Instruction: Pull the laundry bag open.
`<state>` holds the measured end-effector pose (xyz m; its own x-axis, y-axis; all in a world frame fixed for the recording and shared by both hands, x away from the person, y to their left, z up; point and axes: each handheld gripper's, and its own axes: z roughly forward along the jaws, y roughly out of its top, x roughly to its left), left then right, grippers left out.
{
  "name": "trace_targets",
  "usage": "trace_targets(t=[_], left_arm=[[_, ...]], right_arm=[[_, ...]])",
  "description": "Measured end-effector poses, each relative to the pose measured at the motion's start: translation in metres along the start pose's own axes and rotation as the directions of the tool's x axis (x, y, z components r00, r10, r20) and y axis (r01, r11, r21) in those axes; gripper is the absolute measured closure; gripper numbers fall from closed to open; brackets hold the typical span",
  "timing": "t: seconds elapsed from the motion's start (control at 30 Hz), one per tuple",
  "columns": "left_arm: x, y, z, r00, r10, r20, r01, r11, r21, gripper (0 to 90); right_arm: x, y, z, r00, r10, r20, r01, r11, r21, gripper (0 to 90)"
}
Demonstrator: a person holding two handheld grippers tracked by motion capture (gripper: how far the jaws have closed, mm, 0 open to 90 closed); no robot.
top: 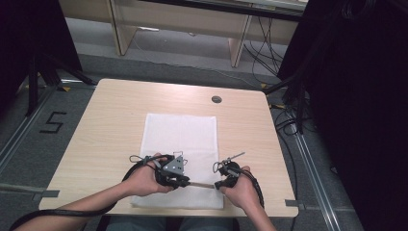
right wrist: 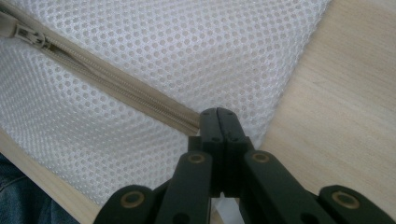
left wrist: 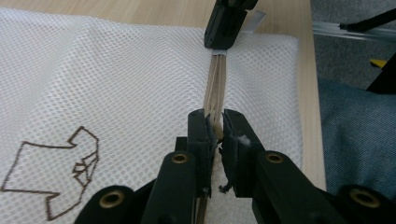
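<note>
L gripper (left wrist: pixel 215 122) clamps zipper (left wrist: pixel 215 84) pull; R gripper (right wrist: pixel 218 116) pinches zipper end, mesh bag (top: pixel 180 134).

White mesh laundry bag (top: pixel 180 139) lies flat at table centre, long side running away from person. Beige zipper (right wrist: pixel 116 86) along near edge, closed over visible stretch, slider (right wrist: pixel 29 35) visible. Brown outline emblem (left wrist: pixel 60 170) stitched on mesh.
</note>
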<state>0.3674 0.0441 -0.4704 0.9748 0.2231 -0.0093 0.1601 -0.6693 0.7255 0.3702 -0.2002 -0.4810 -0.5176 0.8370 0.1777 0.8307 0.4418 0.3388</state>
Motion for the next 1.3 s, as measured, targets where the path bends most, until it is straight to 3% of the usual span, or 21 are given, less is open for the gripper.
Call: trace_targets(t=[0.37, 0.4, 0.43, 0.57, 0.63, 0.7, 0.9, 1.07, 1.1, 1.2, 1.3], left_arm=[[0.001, -0.004, -0.003, 0.9999, -0.012, 0.005, 0.012, 0.9999, -0.003, 81.4], [0.002, -0.004, -0.004, 1.0, -0.001, 0.003, 0.001, 1.0, 0.003, 81.4], [0.002, -0.004, -0.004, 0.9997, -0.022, 0.006, 0.022, 0.9997, -0.006, 81.4], [0.003, -0.006, -0.007, 0.9996, -0.028, 0.007, 0.028, 0.9995, -0.017, 81.4], [0.002, -0.006, -0.006, 0.9997, -0.022, 0.006, 0.022, 0.9997, -0.014, 81.4], [0.003, -0.007, -0.007, 0.9997, -0.025, 0.007, 0.025, 0.9995, -0.02, 81.4], [0.003, -0.008, -0.01, 0.9991, -0.042, 0.008, 0.042, 0.9988, -0.025, 81.4], [0.005, -0.009, -0.012, 0.9995, -0.032, 0.004, 0.032, 0.9992, -0.023, 81.4], [0.004, -0.01, -0.012, 0.9988, -0.049, 0.007, 0.049, 0.9984, -0.03, 81.4], [0.004, -0.011, -0.012, 0.9995, -0.03, 0.008, 0.03, 0.9992, -0.024, 81.4], [0.004, -0.012, -0.012, 0.999, -0.043, 0.01, 0.043, 0.9986, -0.029, 81.4]], right_arm=[[0.0, 0.0, 0.0, 1.0, 0.003, 0.001, -0.003, 1.0, 0.001, 90.0], [0.002, 0.0, 0.0, 0.9995, 0.03, -0.008, -0.03, 1.0, 0.009, 90.0], [0.001, 0.0, 0.0, 0.9999, 0.008, -0.007, -0.008, 1.0, 0.001, 90.0], [0.001, 0.0, 0.0, 0.9999, 0.014, -0.007, -0.014, 1.0, 0.002, 90.0], [0.0, 0.0, 0.001, 0.9999, -0.014, 0.005, 0.015, 1.0, -0.01, 90.0], [0.001, 0.0, 0.0, 1.0, 0.003, 0.005, -0.003, 1.0, -0.001, 90.0], [0.0, 0.0, 0.0, 1.0, 0.002, 0.004, -0.002, 1.0, -0.001, 90.0], [0.0, 0.0, 0.001, 0.9999, -0.015, 0.006, 0.015, 1.0, -0.011, 90.0], [0.001, 0.0, 0.0, 1.0, 0.003, 0.006, -0.003, 1.0, -0.002, 90.0], [0.001, 0.0, 0.0, 1.0, 0.002, 0.006, -0.002, 1.0, -0.002, 90.0], [0.001, 0.0, 0.0, 1.0, 0.003, 0.003, -0.003, 1.0, 0.001, 90.0]])
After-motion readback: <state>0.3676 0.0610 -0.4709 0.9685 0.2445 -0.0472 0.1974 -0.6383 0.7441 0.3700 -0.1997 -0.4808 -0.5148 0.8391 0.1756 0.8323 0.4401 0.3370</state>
